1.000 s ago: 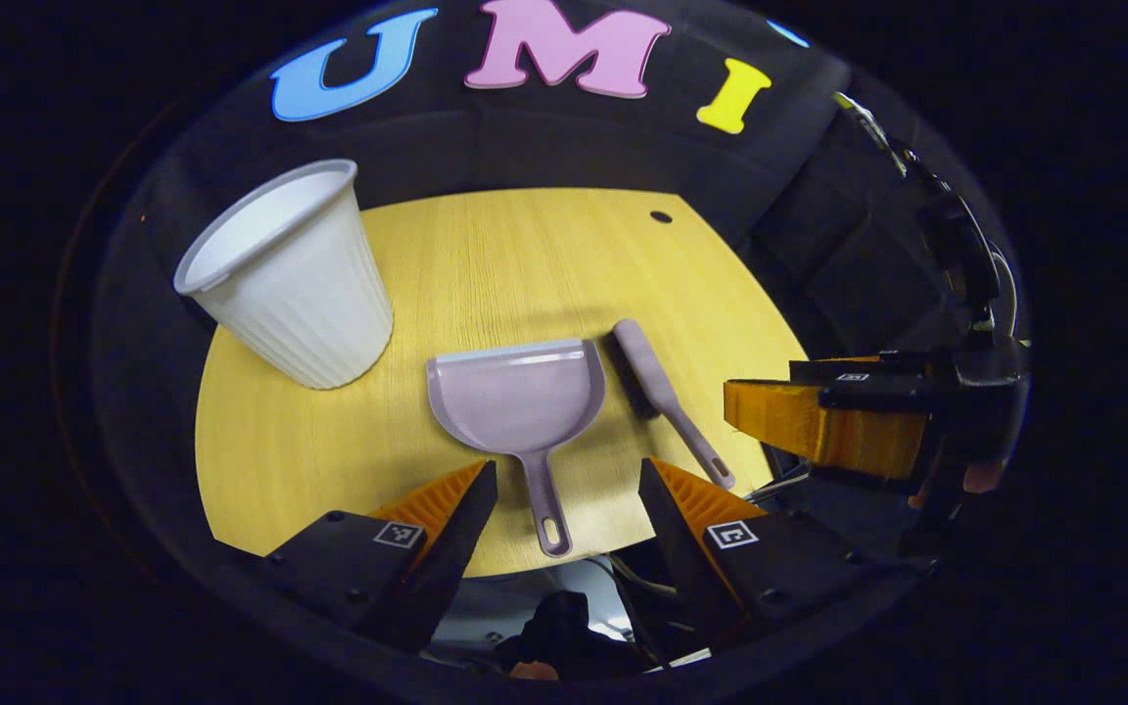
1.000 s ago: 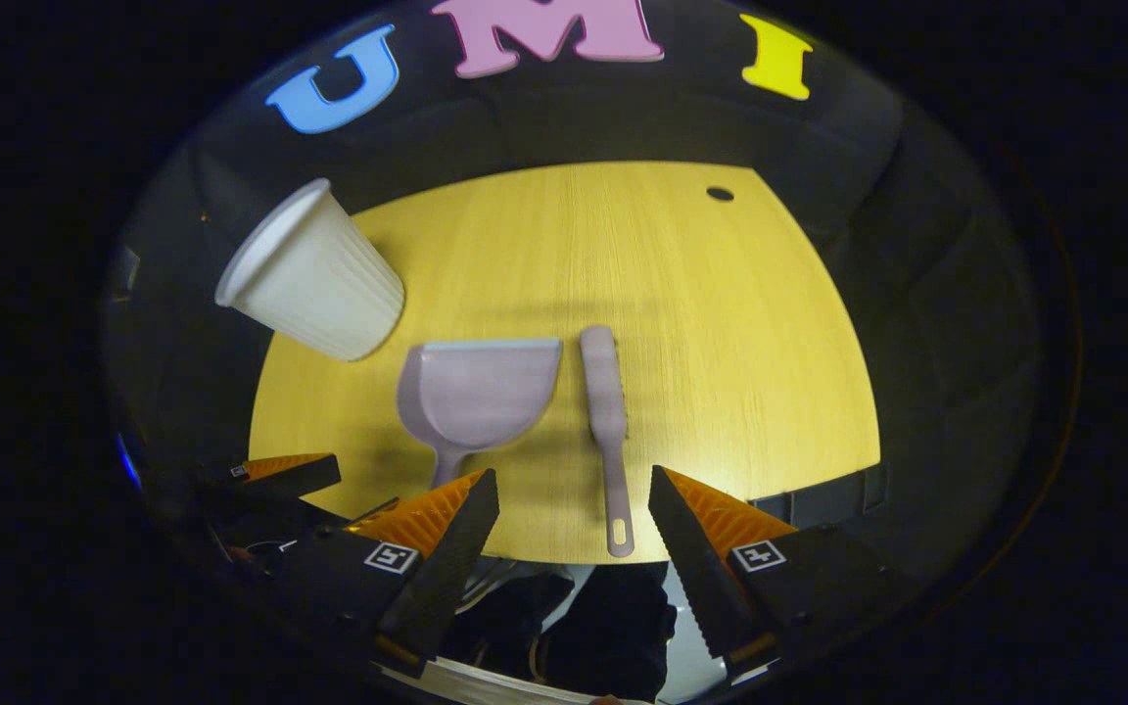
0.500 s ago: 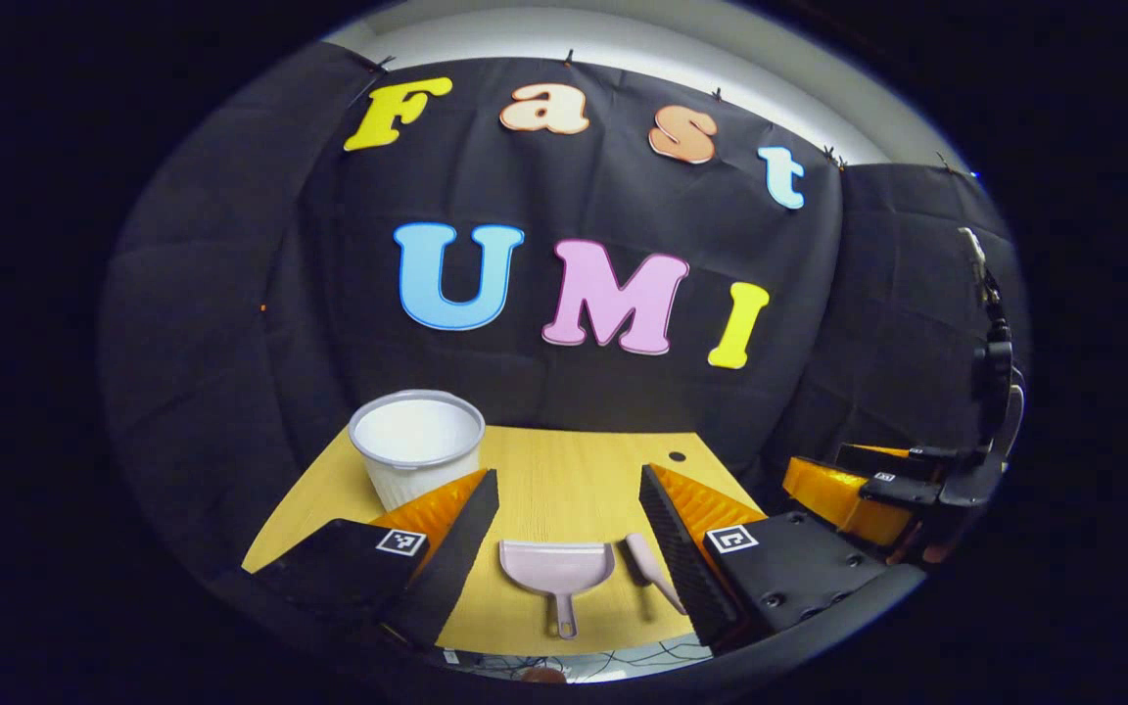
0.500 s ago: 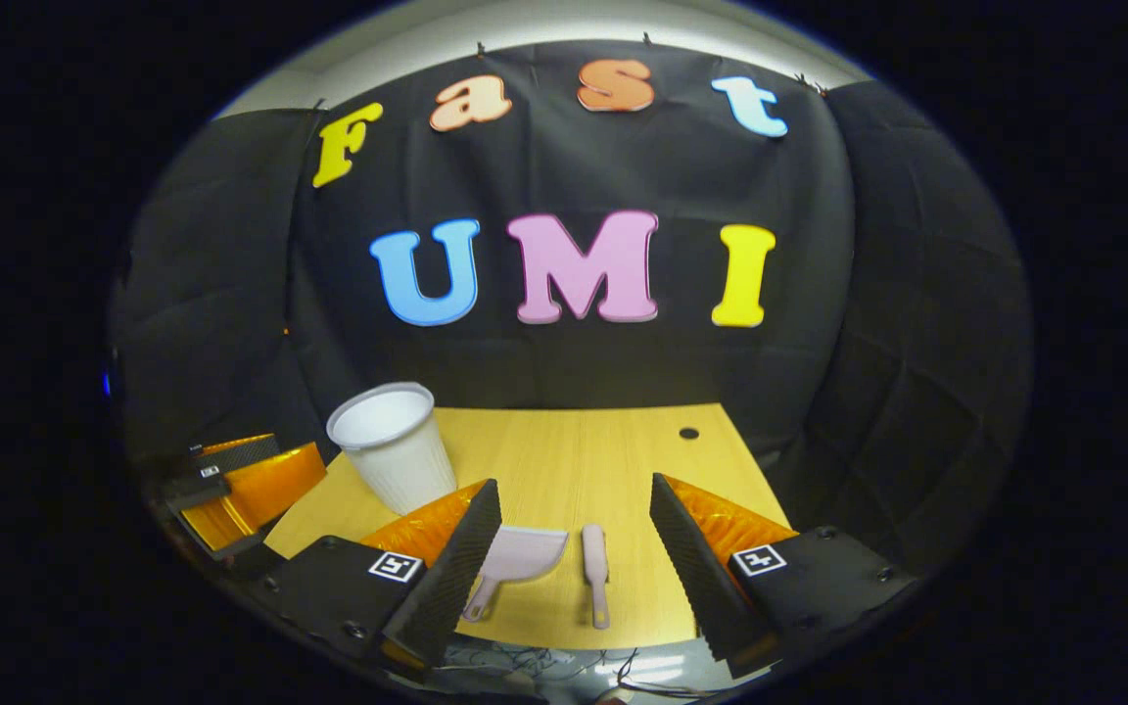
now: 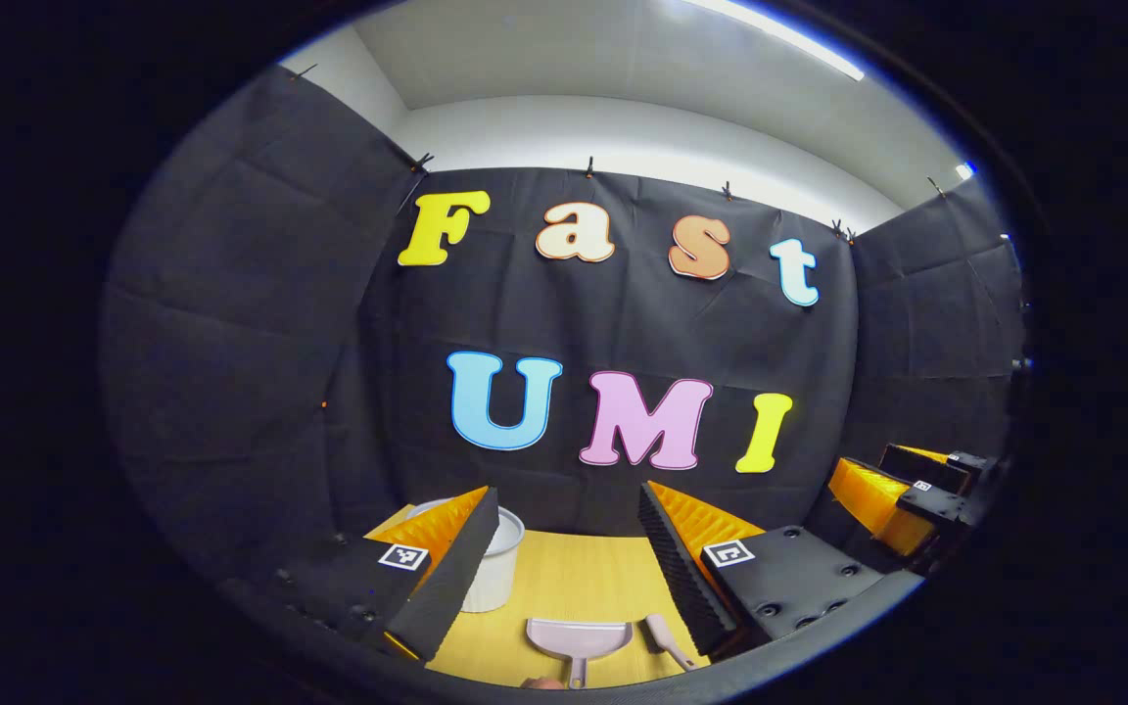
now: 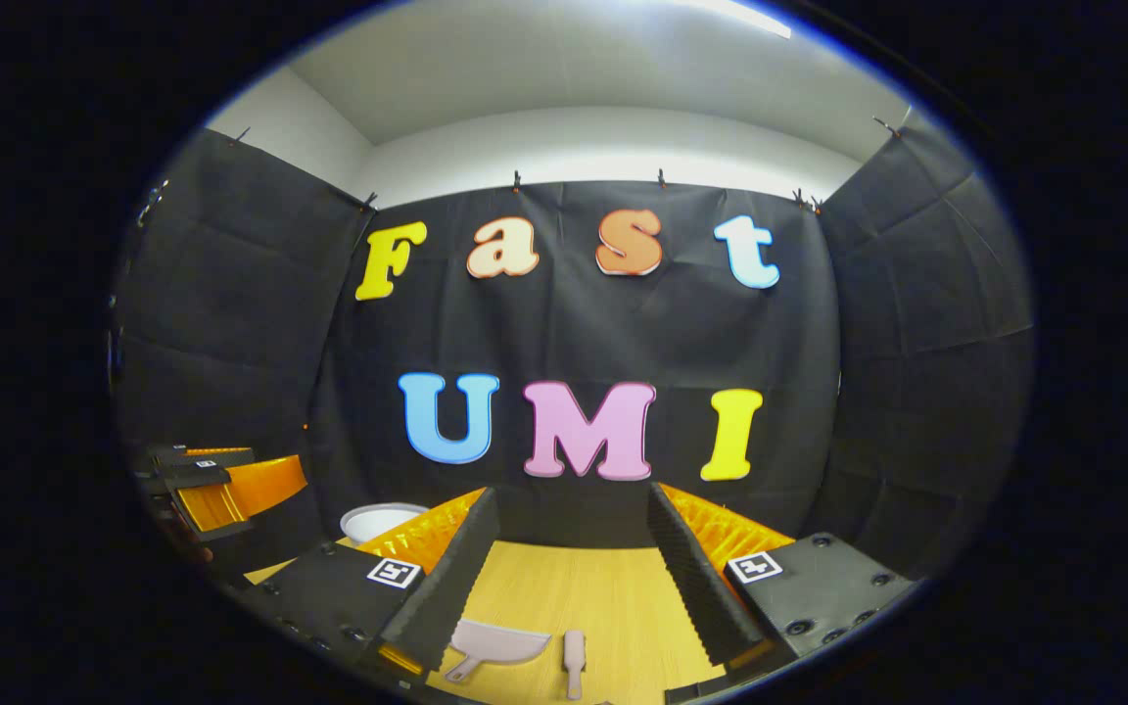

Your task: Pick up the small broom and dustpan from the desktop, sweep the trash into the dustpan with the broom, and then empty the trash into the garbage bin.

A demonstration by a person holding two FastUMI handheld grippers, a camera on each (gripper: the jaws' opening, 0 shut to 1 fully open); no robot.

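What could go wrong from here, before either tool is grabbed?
1. The dustpan and broom lie close together on the desk, so a gripper reaching for one could nudge the other.
2. Both tools lie flat, so the open left gripper and right gripper may scrape the desk when closing.
3. The bin stands beside the left gripper's finger and could be tipped.
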